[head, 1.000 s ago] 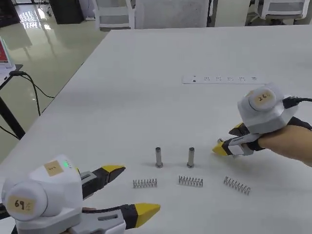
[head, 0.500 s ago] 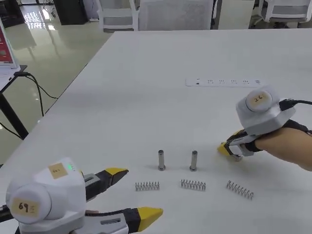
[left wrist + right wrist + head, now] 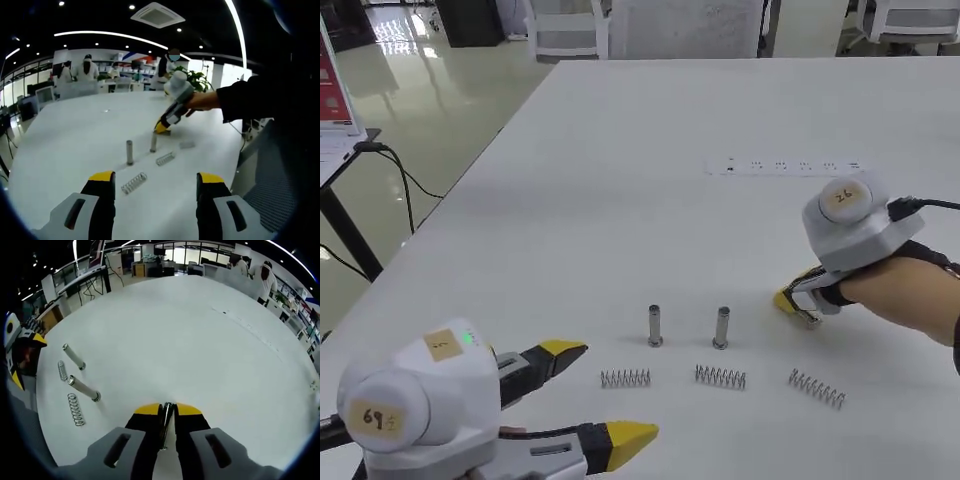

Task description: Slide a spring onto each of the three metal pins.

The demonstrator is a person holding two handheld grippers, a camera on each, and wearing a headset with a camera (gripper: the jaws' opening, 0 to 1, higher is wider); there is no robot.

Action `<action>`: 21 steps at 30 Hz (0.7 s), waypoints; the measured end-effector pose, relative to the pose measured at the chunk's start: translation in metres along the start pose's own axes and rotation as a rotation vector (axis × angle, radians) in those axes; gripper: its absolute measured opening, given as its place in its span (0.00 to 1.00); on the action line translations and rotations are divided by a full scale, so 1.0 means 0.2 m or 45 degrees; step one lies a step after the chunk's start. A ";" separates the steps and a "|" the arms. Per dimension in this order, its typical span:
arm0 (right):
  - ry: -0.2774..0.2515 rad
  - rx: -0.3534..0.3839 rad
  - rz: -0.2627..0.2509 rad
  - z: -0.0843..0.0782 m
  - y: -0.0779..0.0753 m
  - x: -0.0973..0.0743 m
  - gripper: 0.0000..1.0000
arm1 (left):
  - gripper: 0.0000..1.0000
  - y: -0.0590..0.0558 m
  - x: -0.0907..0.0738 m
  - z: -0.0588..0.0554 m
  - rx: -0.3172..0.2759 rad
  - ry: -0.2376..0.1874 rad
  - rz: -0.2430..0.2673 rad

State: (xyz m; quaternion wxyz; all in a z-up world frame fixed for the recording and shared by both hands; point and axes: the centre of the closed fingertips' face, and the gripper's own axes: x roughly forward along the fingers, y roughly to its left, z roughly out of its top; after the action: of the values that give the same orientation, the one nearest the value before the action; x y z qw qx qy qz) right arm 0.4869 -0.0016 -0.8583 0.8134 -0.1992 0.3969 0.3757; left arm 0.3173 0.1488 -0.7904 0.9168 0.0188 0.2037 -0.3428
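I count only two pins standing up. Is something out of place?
Yes: the third pin is pinched in the right gripper, away from the row. The left pin and middle pin stand upright; the springs lie flat.

Two upright pins (image 3: pixel 655 326), three springs (image 3: pixel 721 376) mid-table — open tabletop (image 3: pixel 620 200) around

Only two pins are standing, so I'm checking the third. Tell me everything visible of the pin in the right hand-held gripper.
The pin is a thin, silvery metal rod, and no spring shows on it. It is clamped between the yellow-tipped jaws of the right hand-held gripper and lies lengthwise along them, mostly hidden. In the head view one end pokes out under the tips, low over the white table, right of the two standing pins. Whether it touches the table is unclear.
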 end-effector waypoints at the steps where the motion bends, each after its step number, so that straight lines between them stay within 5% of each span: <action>1: 0.003 0.001 -0.003 0.00 0.00 0.00 0.07 | 0.61 0.00 0.00 0.00 -0.001 -0.001 0.000; 14: 0.021 0.021 -0.009 -0.01 0.00 0.00 0.05 | 0.60 0.01 -0.01 0.00 -0.003 -0.005 0.006; 21: -0.022 0.058 0.001 0.01 0.02 -0.08 0.05 | 0.60 0.00 -0.01 0.01 0.003 -0.005 0.004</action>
State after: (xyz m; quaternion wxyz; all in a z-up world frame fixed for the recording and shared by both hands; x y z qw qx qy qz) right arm 0.4791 -0.0057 -0.8451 0.8209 -0.1772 0.3984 0.3688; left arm 0.3174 0.1497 -0.7889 0.9177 0.0195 0.2017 -0.3418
